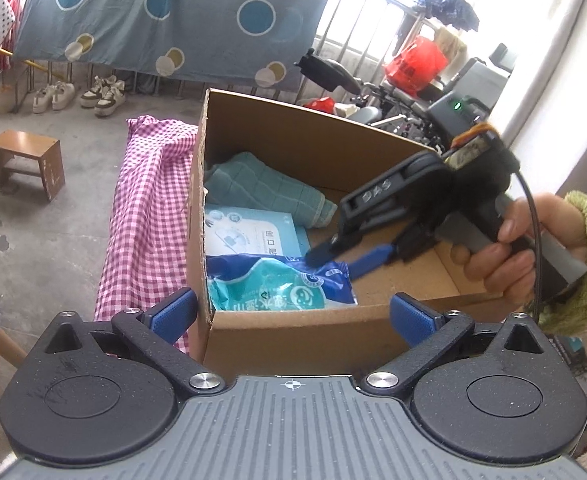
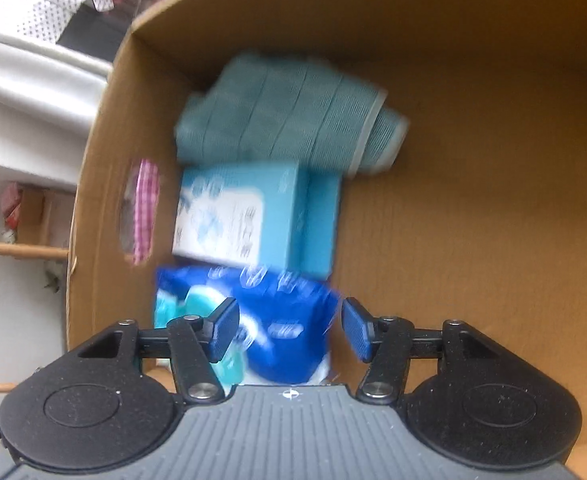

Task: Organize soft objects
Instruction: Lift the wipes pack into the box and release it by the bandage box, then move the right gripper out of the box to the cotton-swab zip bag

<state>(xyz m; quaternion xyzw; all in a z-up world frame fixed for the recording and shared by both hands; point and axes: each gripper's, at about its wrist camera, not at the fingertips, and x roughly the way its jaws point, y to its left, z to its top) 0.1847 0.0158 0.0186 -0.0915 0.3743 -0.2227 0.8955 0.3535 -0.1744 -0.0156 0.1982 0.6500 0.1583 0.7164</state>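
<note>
Bare grey concrete floor (image 1: 45,236), a bit stained. A little brown wooden stool (image 1: 27,162) sat off to the left, and two pairs of white sneakers (image 1: 81,94) were lined up by the far wall. Above them hung a big grey-blue sheet (image 1: 165,16) with blue circles. Far right was a barred window (image 1: 365,12), totally blown out with daylight, with a red plastic bag (image 1: 415,64) hanging near it.

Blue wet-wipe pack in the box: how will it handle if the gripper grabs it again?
The blue wet-wipe pack looks like a soft plastic pouch, so it probably sags and dents. Its glossy film may slip between the pads. It lies flat beside the light blue box, so it is unlikely to roll.
</note>
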